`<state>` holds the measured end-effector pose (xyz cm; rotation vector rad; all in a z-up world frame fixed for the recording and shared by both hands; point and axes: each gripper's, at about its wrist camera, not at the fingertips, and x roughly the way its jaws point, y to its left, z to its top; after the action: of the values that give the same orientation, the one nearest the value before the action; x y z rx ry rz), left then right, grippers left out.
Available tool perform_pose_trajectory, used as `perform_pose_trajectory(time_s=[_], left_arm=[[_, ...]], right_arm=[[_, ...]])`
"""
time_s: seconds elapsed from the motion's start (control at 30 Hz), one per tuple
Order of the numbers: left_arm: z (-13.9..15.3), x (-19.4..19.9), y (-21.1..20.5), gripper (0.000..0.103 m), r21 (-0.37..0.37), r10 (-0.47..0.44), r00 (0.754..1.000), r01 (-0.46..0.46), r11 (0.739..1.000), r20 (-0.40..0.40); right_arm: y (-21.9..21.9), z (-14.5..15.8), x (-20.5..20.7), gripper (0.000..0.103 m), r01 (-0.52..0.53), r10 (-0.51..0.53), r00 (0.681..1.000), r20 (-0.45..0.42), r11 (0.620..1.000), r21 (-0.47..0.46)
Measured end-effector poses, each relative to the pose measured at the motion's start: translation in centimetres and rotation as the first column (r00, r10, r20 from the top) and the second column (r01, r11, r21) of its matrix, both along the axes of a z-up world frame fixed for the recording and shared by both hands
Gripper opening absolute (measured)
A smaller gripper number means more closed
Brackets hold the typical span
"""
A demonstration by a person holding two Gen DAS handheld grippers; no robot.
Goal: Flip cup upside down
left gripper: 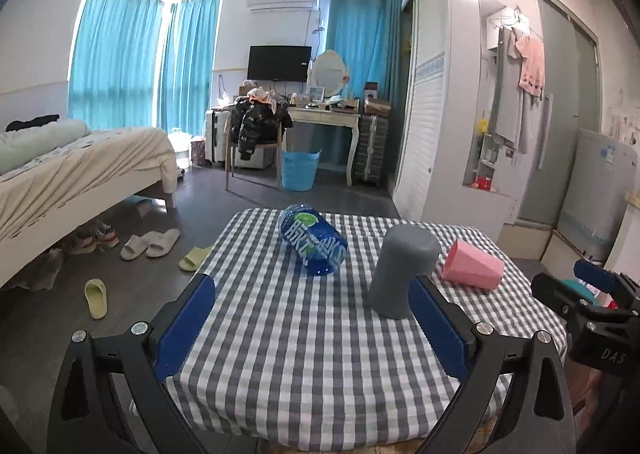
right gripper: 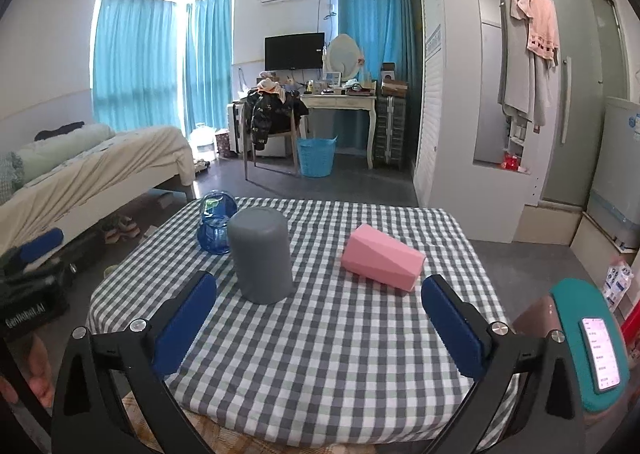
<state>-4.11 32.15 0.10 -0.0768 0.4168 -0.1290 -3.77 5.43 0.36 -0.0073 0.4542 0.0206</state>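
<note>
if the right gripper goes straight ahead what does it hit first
Probably nothing: the right gripper points between the grey plastic cup standing mouth-down and the pink faceted cup lying sideways, though depth is unclear.

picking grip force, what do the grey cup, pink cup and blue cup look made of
Grey cup: likely matte plastic; opaque, even colour, no glare. Pink cup: probably plastic too, faceted flat sides with a soft sheen. Blue cup: clear tinted plastic or glass, cannot tell which; the cloth shows through it and it glints.

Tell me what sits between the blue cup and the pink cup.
The grey cup, mouth down, between blue cup and pink cup; clearest in the right wrist view.
</note>
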Motion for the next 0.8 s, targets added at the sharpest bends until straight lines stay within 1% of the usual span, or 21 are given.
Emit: perform_pose_trajectory(time_s=[0.27, 0.47, 0.8], left_arm=[[-0.6, 0.3, 0.3, 0.100, -0.008, 0.012, 1.000, -0.012, 1.000, 0.002], [-0.7, 0.7, 0.3, 0.100, -0.015, 0.004, 1.000, -0.005, 1.000, -0.012], [-0.8, 0.8, 0.0, 0.100, -0.009, 0.002, 1.000, -0.002, 1.000, -0.017]], right_arm=[[0.2, -0.3, 0.6, 0.103, 0.007, -0.007, 1.000, 0.000, 1.000, -0.008], [0.0, -0.6, 1.1, 0.103, 0.012, -0.012, 1.000, -0.005, 1.000, 0.000], [0.1, -0.4, 1.5, 0.103, 0.010, -0.010, 1.000, -0.004, 1.000, -0.007]])
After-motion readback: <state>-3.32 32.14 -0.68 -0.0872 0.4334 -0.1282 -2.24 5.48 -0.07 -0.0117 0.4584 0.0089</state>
